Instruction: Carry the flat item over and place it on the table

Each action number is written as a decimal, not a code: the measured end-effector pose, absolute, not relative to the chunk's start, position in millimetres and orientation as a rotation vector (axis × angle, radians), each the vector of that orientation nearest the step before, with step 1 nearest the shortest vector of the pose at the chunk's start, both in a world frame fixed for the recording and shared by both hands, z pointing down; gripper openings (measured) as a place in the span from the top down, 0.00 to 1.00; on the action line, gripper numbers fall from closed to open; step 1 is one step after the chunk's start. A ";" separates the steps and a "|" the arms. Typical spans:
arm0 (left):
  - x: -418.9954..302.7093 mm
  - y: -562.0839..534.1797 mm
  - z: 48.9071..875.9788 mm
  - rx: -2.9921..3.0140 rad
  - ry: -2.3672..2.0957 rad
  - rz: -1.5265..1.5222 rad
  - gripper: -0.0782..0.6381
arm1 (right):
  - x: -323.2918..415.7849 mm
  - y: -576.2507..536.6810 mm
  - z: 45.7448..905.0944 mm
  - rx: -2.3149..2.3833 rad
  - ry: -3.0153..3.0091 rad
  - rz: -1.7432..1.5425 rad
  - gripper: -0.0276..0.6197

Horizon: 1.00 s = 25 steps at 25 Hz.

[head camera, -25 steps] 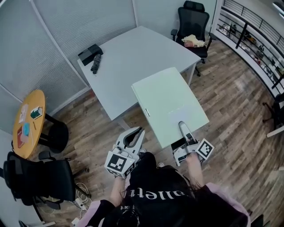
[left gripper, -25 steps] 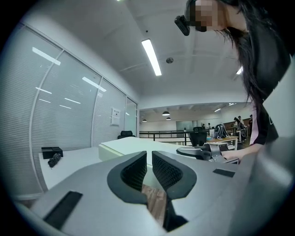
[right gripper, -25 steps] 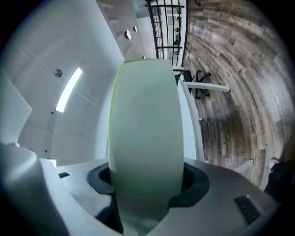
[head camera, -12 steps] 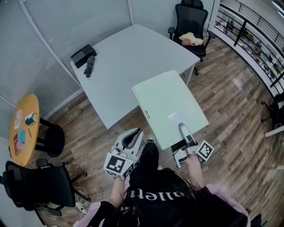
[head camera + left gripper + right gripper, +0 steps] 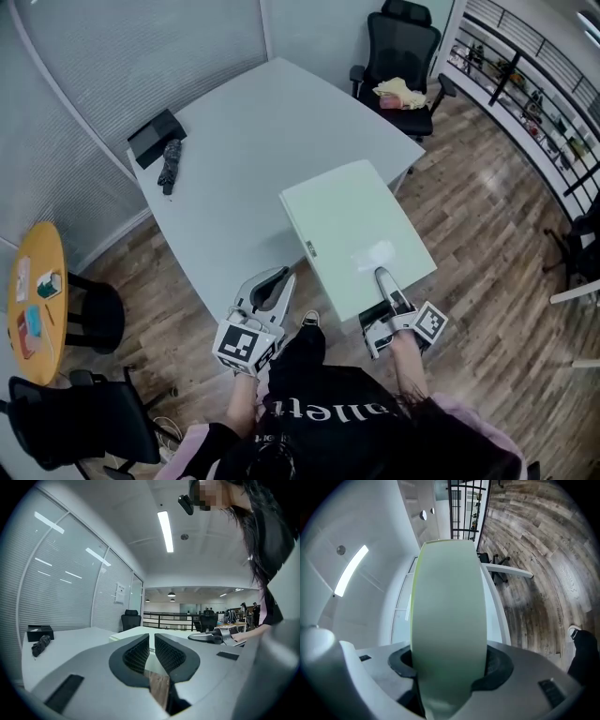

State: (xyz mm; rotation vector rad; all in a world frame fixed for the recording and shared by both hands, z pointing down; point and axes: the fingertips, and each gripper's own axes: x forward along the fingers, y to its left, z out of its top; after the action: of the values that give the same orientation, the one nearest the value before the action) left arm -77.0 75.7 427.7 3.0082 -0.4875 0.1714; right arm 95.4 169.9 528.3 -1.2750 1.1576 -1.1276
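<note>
1 jaw of the right tool (image 5: 382, 277) hides under the green board (image 5: 347, 225) it pinches; the left tool (image 5: 277, 278), at 8 o'clock from the board, is pressed together.

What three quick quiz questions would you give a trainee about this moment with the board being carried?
1. True or false: the left gripper holds the pale green board.
2. What lies beside the black box on the table? A: a dark bundled item. B: a mug. C: a laptop.
3. What rests on the seat of the black office chair?

Key:
1. False. The right gripper is shut on it, and the left gripper is shut and empty.
2. A.
3. A pale yellowish cloth.
</note>
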 end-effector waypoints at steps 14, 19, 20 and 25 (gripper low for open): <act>-32.4 -50.9 445.4 2.985 -0.496 0.202 0.82 | 143.4 54.5 531.8 -1.323 1.145 -1.159 0.52; -29.2 -75.0 451.0 2.964 -0.521 0.189 0.82 | 154.8 25.9 529.0 -1.341 1.165 -1.169 0.52; -30.1 -78.3 452.0 2.957 -0.530 0.191 0.82 | 155.3 21.5 528.0 -1.342 1.168 -1.177 0.52; -31.3 -88.8 456.5 2.912 -0.589 0.197 0.82 | 163.0 1.6 525.3 -1.345 1.201 -1.221 0.52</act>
State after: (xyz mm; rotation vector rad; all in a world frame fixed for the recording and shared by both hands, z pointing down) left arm -31.3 -88.8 456.5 2.9124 -0.5886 0.1974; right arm 163.0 1.6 525.3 -1.3446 1.2007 -1.2208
